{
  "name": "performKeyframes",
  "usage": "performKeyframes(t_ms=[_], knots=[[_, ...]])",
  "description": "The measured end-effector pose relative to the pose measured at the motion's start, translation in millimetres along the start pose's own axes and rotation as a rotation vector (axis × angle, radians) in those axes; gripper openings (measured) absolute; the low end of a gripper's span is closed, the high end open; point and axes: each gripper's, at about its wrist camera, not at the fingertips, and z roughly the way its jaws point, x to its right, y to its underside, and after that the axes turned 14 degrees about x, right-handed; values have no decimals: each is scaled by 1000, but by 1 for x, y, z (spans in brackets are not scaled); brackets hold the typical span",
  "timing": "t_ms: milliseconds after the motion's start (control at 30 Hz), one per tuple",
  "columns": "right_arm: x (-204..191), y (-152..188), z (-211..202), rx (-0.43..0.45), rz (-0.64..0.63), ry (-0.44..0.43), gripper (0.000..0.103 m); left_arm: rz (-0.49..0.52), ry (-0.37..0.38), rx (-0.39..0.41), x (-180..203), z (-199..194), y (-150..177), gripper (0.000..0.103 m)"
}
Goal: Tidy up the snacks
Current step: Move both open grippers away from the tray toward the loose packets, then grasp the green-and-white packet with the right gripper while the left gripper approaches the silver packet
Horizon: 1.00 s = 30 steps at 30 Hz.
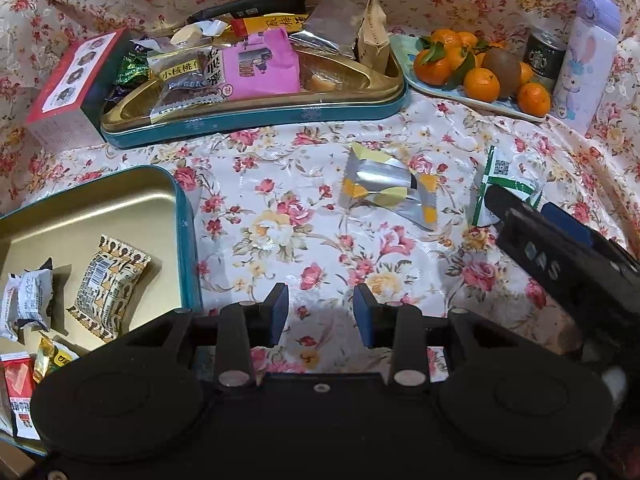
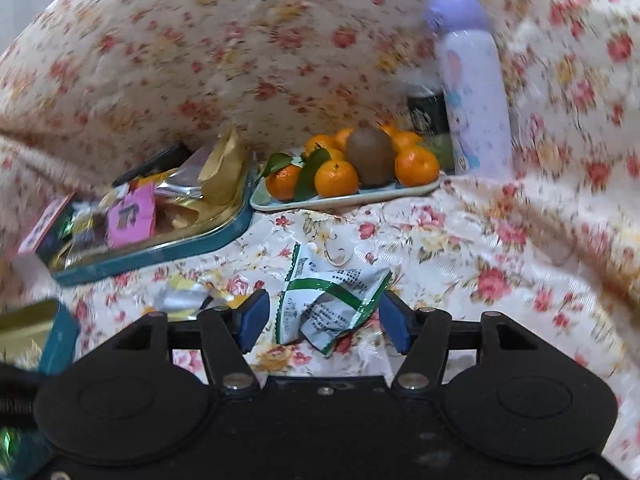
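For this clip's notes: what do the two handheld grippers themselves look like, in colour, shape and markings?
Both match. The left gripper and the right gripper each have a matte black plastic body with two round raised discs, black link arms pinned with silver rivets, and flat blue pads on the fingers. In the left wrist view, the right gripper's black side carries pale lettering, too blurred to read. No sleeve or cable shows.

My surface (image 1: 320,208) is covered with a shiny cloth full of pink and yellow flowers. Behind it, a softer flower cloth (image 2: 240,40) goes up like a wall and folds around both sides. The light is warm.
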Motion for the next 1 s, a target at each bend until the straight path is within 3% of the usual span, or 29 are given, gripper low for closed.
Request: performKeyframes(t_ms=[133, 267, 333, 433, 667, 833, 1000], knots=[[-7, -1, 16, -20, 44, 55, 66, -4, 3, 12, -3, -3, 0, 44], [-14, 3, 29, -13, -5, 123, 66, -9, 7, 18, -6, -4, -3, 44], [-19, 7, 29, 7, -62, 129, 55, -8, 9, 25, -7, -5, -4, 44], [-16, 14, 20, 32, -106, 109, 50, 2, 15, 39, -6, -5, -8, 44], [10, 14, -1, 90, 3, 40, 49, 11, 25, 48, 4, 5, -23, 44], [29, 15, -5, 94, 127, 53, 49, -8, 6, 78, 13, 18, -50, 44], [30, 15, -4, 91, 143, 43, 49, 38, -44, 97, 25, 46, -73, 44]])
